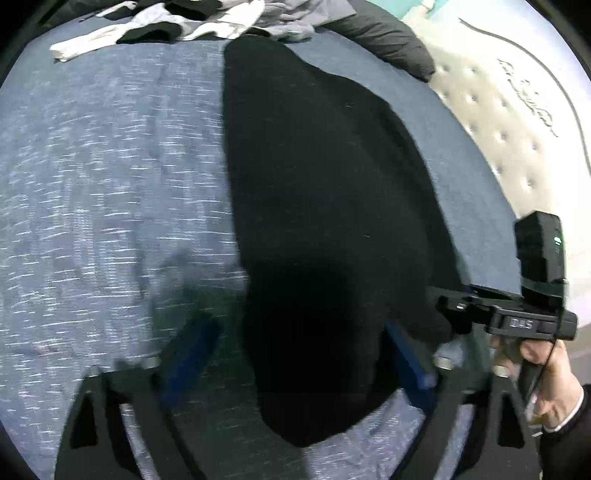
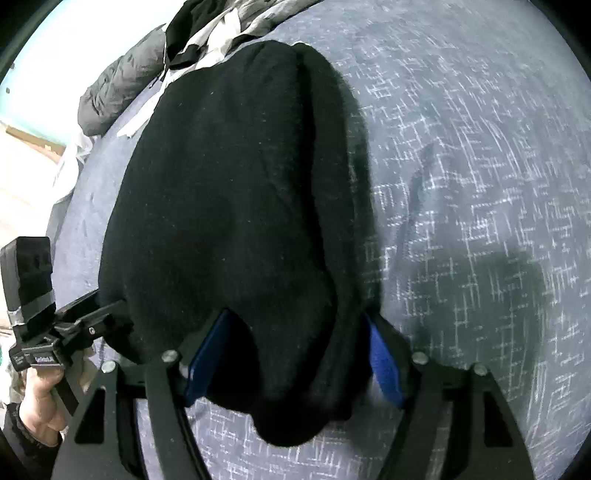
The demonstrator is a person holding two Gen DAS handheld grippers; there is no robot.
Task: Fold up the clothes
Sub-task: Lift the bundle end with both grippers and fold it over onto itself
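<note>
On bedspread: black garment.

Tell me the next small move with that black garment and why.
Probably carry the near end forward toward the far end to fold it in half. Both the left gripper and the right gripper appear to pinch the near edge of the black garment, which lies long and narrow on the blue bedspread.

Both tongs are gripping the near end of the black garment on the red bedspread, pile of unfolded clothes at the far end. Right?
Not quite: the bedspread is blue-grey, not red, as the right wrist view shows. Both tongs do grip the black garment, with the pile of clothes beyond.
</note>
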